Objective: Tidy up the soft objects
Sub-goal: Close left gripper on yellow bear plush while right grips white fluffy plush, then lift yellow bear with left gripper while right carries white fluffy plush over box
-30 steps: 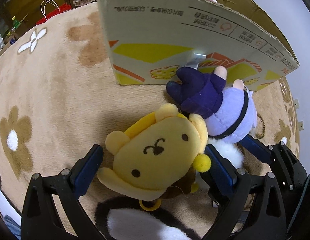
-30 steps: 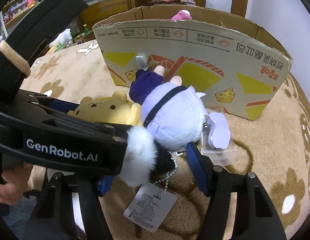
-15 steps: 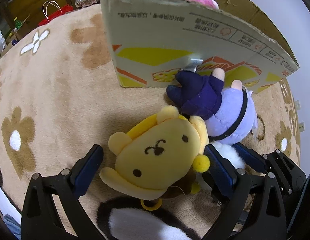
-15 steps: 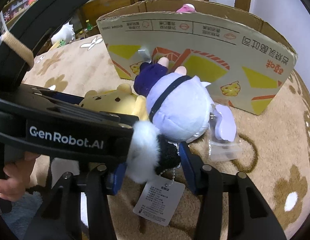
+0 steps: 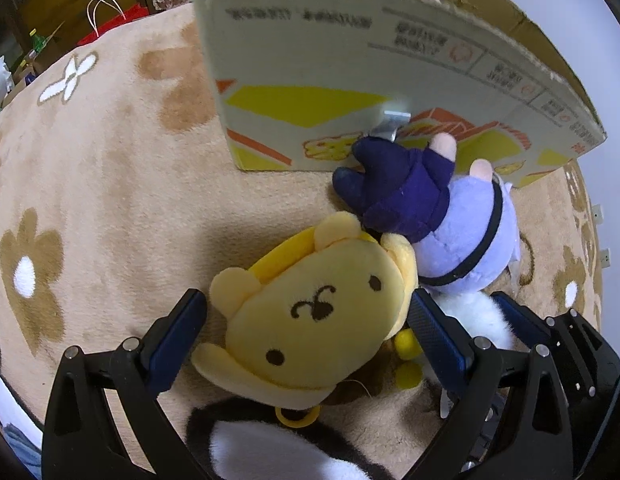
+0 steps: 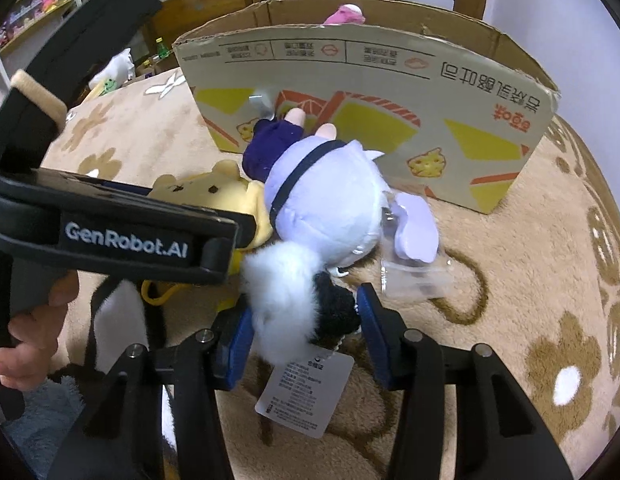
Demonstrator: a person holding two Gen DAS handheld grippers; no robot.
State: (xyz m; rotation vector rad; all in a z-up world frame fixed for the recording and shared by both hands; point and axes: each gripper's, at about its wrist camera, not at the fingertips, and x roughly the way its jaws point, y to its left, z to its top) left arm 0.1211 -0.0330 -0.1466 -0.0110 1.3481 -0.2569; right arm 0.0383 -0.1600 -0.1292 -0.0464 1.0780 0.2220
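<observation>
A yellow bear plush (image 5: 317, 316) lies on the carpet between the fingers of my left gripper (image 5: 306, 332); the right pad touches it, the left pad stands just off it. A lavender doll in a navy outfit (image 5: 461, 236) lies beside it, in front of the cardboard box (image 5: 349, 68). My right gripper (image 6: 306, 336) is shut on the doll's white and black fluffy part (image 6: 294, 284), with a paper tag (image 6: 306, 392) hanging below. The doll (image 6: 325, 204) and bear (image 6: 214, 196) also show in the right wrist view.
A pink plush (image 6: 345, 14) sits inside the open box (image 6: 389, 92). A clear packet with a lavender piece (image 6: 413, 252) lies right of the doll. A black and white plush (image 5: 278, 448) lies under my left gripper. The flowered beige carpet (image 5: 90, 184) extends left.
My right gripper's fingers have closed in on the doll's fluffy part. Both grippers have crept toward the box. The left fingers have narrowed a little around the bear.
</observation>
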